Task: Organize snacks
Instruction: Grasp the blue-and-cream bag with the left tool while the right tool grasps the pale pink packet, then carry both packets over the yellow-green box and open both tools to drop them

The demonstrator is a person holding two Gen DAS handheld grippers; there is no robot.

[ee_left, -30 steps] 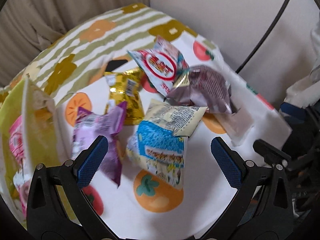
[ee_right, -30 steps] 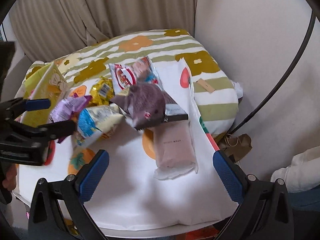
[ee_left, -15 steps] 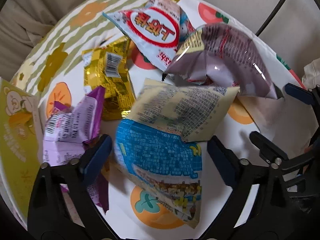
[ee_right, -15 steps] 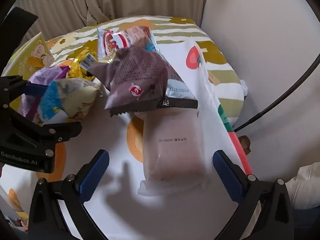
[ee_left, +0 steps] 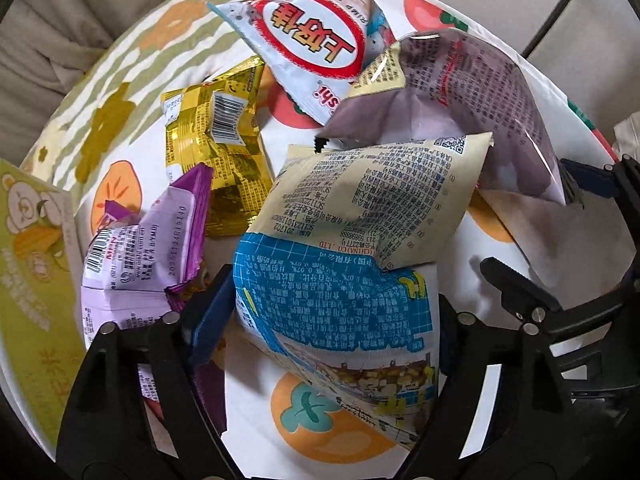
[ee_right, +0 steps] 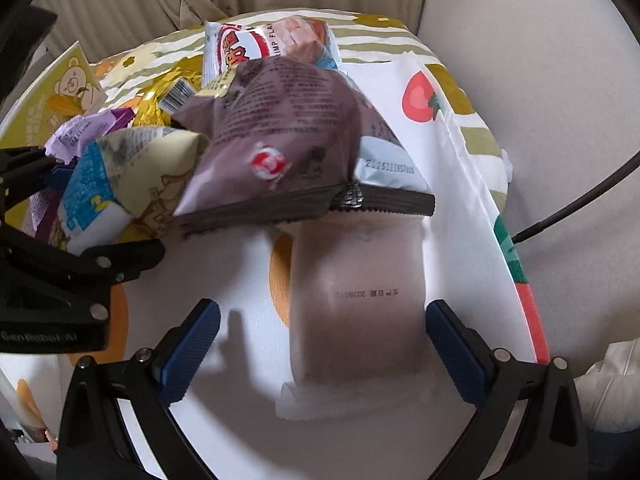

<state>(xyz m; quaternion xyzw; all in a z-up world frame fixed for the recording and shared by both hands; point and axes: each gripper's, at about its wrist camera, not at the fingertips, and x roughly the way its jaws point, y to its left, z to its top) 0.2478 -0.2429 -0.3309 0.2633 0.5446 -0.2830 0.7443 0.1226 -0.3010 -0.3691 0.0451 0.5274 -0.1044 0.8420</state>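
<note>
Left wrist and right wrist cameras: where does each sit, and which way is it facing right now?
Left wrist: on the left tongs, looking steeply down at the snack pile; its black arms straddle the blue-and-cream packet, closing in, and the right tongs show at its right edge.
Right wrist: on the right tongs, tilted down at the frosted pink packet between its wide blue pads; the left tongs show at its left edge.
Shared: blue-and-cream packet, brown packet, red-circle packet, patterned cloth.
</note>
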